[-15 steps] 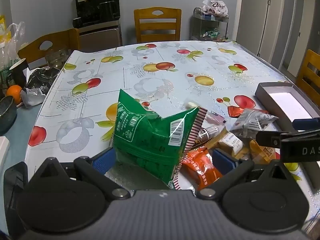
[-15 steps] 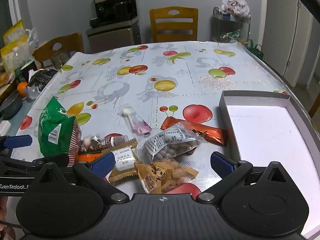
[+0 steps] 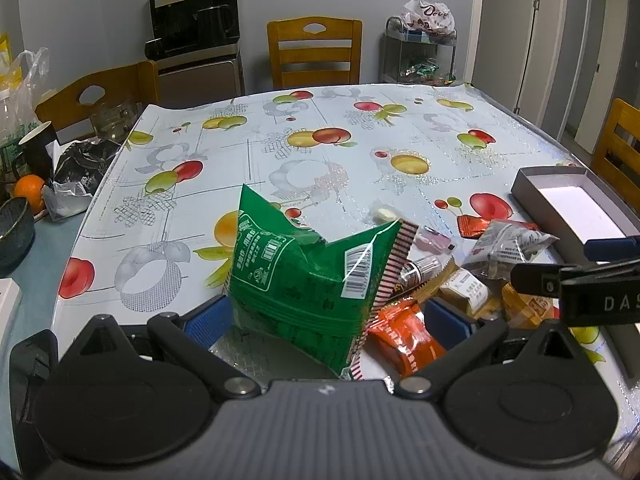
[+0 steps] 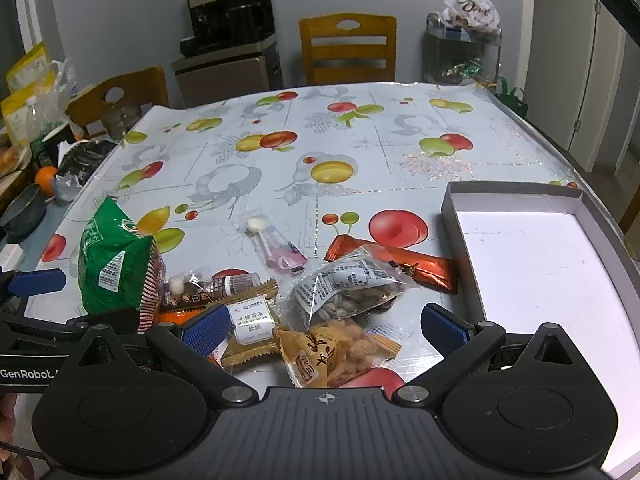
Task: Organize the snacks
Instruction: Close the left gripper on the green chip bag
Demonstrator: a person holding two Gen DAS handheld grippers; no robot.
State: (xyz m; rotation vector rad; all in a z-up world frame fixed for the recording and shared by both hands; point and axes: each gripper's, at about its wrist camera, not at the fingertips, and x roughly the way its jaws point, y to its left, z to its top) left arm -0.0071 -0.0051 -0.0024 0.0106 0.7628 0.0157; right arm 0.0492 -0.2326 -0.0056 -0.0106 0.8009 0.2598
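Note:
A heap of snacks lies on the fruit-print tablecloth (image 3: 320, 148). In the left wrist view a green snack bag (image 3: 308, 276) stands between the wide-apart blue pads of my left gripper (image 3: 326, 320), which is open; an orange packet (image 3: 404, 340) lies beside the bag. My right gripper (image 4: 324, 325) is open too, low over a yellow snack packet (image 4: 332, 350), a clear bag of nuts (image 4: 344, 288) and a beige cake packet (image 4: 250, 326). Just right of the heap is a grey box (image 4: 520, 256) with a bare white floor, also in the left wrist view as the box (image 3: 568, 196).
A copper-red bar (image 4: 420, 266), a pink lollipop packet (image 4: 276, 248) and a small bottle (image 4: 236, 282) lie in the heap. Off the table's left edge are a dark bowl (image 3: 14, 232), an orange (image 3: 30, 188) and a black bag (image 3: 80, 164). Wooden chairs (image 3: 314, 52) ring the table.

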